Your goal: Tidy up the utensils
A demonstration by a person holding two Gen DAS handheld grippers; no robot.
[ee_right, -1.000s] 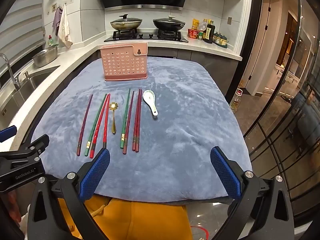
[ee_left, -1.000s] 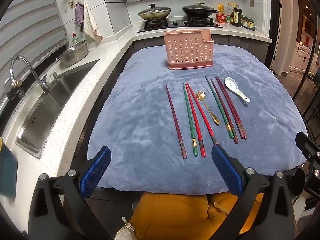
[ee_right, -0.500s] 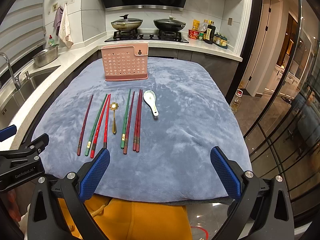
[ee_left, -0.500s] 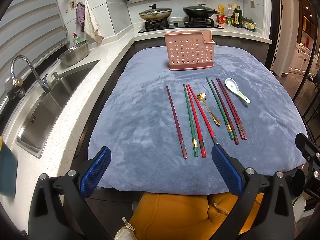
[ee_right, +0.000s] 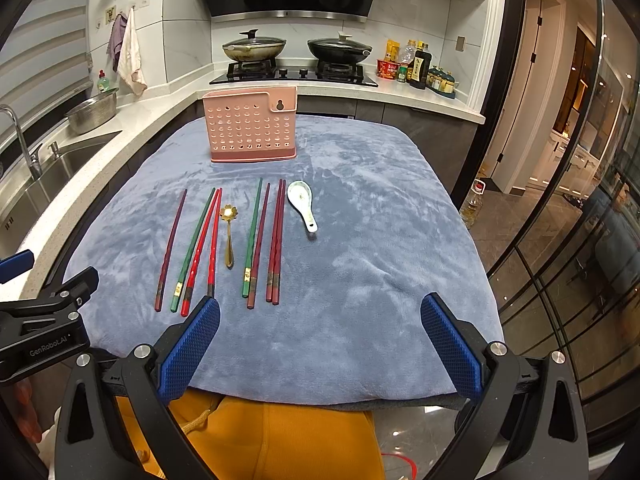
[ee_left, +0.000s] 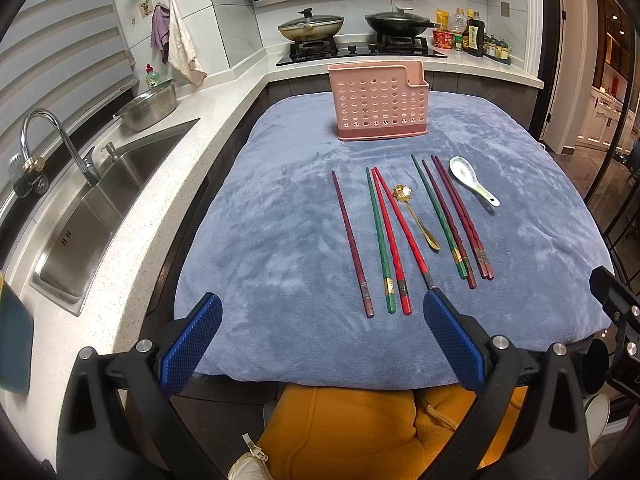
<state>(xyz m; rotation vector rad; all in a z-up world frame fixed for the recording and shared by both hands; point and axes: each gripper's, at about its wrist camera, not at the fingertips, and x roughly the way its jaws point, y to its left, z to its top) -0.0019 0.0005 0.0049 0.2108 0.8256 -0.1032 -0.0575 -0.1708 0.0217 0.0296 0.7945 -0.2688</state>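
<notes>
Left claw [ee_left: 320, 344] gapes wide, empty, at the bench's [ee_left: 280, 240] near edge; chopsticks [ee_left: 382, 240] and spoons [ee_left: 472, 180] lie before the pink holder [ee_left: 380, 108]; right claw [ee_right: 320, 344] equally wide; packed sticks risk double-grabbing, or rolling away.

We cannot see inside the pink holder [ee_left: 378, 106]. The left gripper's pad [ee_right: 198, 344] hides one red chopstick's [ee_right: 213, 246] near end.
</notes>
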